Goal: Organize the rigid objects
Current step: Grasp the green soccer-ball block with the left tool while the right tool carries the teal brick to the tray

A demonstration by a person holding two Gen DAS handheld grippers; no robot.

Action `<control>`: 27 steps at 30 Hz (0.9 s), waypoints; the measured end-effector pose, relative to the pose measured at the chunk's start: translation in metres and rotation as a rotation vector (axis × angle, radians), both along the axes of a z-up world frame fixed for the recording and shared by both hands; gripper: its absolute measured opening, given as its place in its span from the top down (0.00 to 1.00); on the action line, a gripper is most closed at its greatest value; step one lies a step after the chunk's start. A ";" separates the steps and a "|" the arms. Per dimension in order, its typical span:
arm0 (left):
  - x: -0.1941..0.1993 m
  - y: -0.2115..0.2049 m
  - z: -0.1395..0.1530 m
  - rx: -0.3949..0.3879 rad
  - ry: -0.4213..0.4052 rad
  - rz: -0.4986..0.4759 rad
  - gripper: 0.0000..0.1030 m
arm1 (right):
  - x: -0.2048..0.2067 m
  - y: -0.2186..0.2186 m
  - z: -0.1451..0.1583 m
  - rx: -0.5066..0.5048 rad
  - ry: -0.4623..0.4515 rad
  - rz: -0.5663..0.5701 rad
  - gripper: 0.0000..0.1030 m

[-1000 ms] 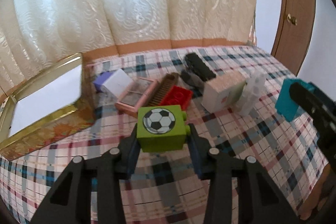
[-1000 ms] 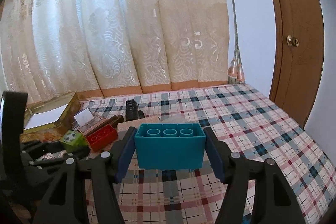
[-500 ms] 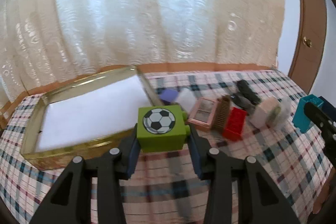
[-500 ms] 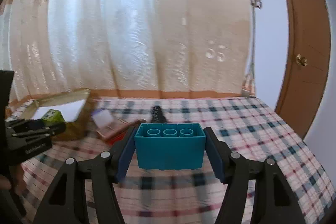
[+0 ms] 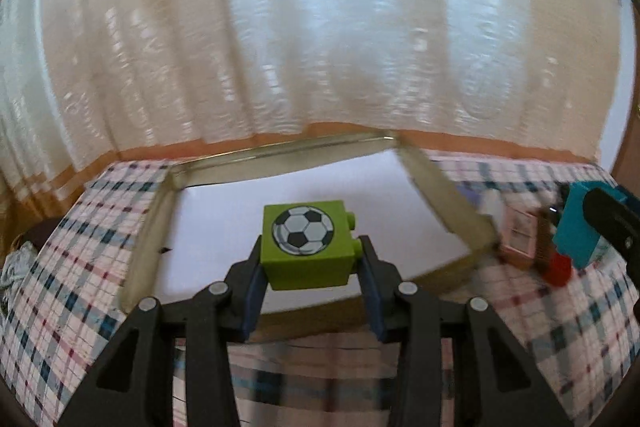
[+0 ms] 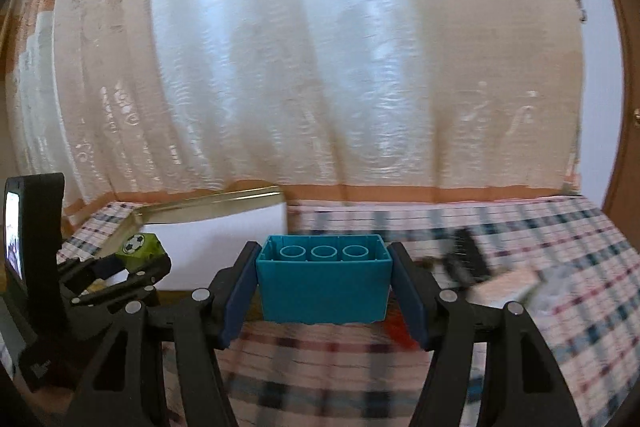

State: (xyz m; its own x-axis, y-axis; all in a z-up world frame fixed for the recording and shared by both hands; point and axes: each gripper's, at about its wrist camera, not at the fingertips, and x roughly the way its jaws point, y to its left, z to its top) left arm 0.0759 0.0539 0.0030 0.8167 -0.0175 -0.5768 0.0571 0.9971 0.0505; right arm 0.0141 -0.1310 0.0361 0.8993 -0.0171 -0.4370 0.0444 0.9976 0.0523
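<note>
Already poised over the gold tin [image 5: 440, 187], the left gripper [image 5: 310, 267] clamps the green football block [image 5: 308, 245]; the right gripper [image 6: 324, 283] clamps the teal brick [image 6: 324, 281] nearby. Releasing both together risks collision or a rim bounce.

Your left wrist camera looks forward and down, close over the gold-rimmed tray [image 5: 440, 183]. Your right wrist camera sits further right, facing the curtain [image 6: 320, 67]. Both views share the tray, the plaid cloth [image 6: 560, 247] and the green football block [image 5: 306, 243].
</note>
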 end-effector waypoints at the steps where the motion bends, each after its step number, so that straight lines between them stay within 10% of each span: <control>1: 0.003 0.006 -0.001 -0.003 0.000 0.011 0.60 | 0.007 0.009 -0.002 0.006 0.002 0.011 0.36; 27: 0.035 0.063 -0.027 0.076 0.033 0.198 0.60 | 0.088 0.097 -0.053 0.055 0.117 0.116 0.36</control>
State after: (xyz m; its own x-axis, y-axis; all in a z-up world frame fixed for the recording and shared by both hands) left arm 0.1113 0.1168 -0.0245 0.7804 0.1862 -0.5969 -0.1368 0.9824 0.1276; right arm 0.1022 -0.0344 -0.0169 0.8368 0.1108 -0.5362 -0.0618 0.9922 0.1085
